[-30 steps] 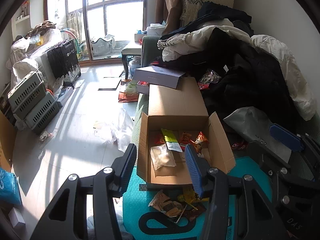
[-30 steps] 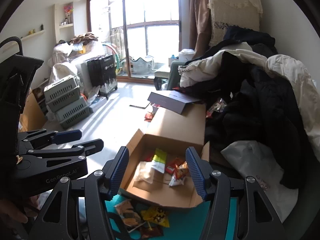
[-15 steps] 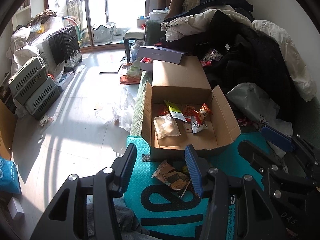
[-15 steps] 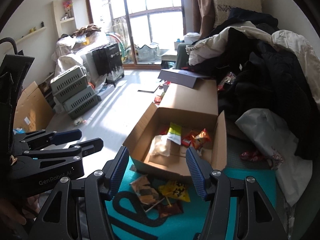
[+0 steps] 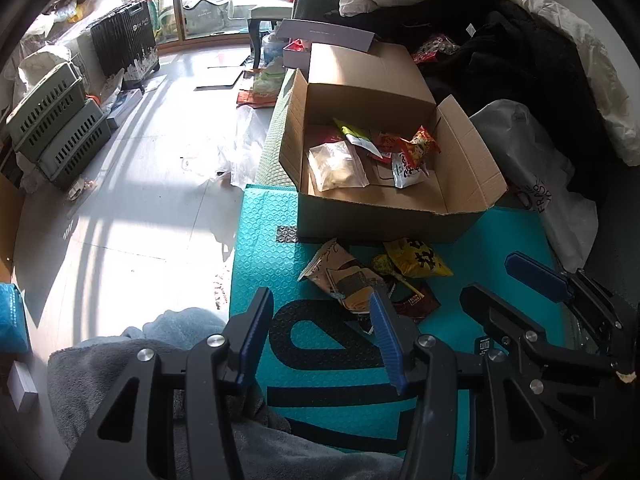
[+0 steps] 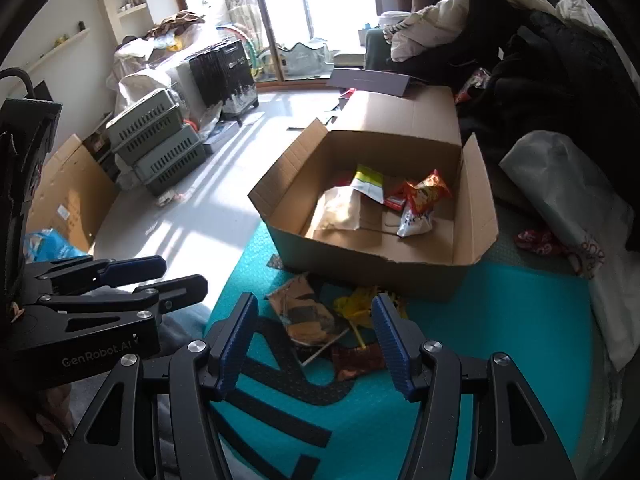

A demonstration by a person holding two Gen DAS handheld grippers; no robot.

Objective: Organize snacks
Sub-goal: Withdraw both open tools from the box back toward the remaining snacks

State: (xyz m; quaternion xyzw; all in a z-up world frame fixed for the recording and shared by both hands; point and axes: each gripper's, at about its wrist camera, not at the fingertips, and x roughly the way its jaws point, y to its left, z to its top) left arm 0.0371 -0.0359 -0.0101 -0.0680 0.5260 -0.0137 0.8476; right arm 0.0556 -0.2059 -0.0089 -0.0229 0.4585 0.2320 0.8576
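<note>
A small heap of loose snack packets (image 5: 376, 280) lies on the teal mat (image 5: 264, 240), just before the open cardboard box (image 5: 460, 216), which holds more packets (image 6: 384, 200). The left tongs (image 5: 320, 332) and right tongs (image 6: 312, 340) hang above the heap, both apart and empty. Only the right view shows the shelves (image 6: 60, 46); the left shows grey cloth (image 5: 120, 360) below. Bare floor (image 5: 140, 160) opens leftward; piled clothes (image 6: 560, 60) crowd the right. The lowest packets are overlapped and hard to read.

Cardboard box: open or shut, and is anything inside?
Open. The cardboard box has its flaps spread outward, and several snack packets lie on its floor.
</note>
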